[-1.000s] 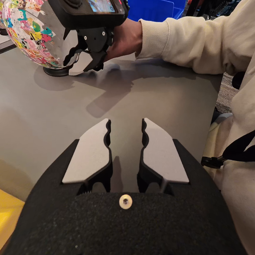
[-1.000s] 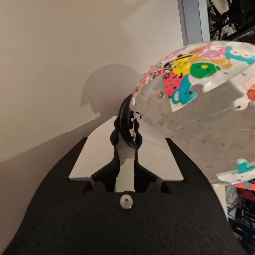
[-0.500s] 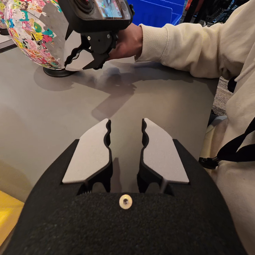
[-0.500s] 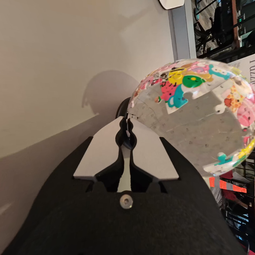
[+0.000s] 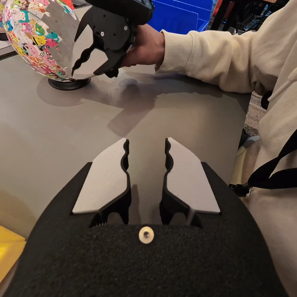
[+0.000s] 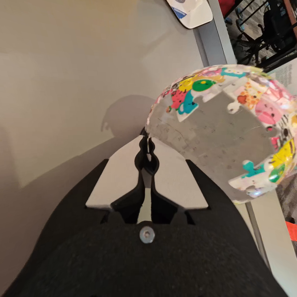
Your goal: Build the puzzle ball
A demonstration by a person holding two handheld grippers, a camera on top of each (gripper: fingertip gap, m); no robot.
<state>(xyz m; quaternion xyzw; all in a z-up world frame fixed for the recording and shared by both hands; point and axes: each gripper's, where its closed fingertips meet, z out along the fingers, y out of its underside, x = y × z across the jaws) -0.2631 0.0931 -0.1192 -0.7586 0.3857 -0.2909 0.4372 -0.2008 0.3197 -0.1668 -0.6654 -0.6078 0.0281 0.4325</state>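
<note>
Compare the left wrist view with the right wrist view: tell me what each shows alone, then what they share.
Left wrist view only: the open left gripper over the bare grey table, a hand and cream sleeve, a blue bin.

Right wrist view only: a beige wall and a thin piece pinched between the fingers.

Both: the unfinished puzzle ball on its black stand, and the right gripper.

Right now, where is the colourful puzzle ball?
In the left wrist view the puzzle ball sits at the far left of the grey table on a black stand, with the right tongs at its open edge.
</note>
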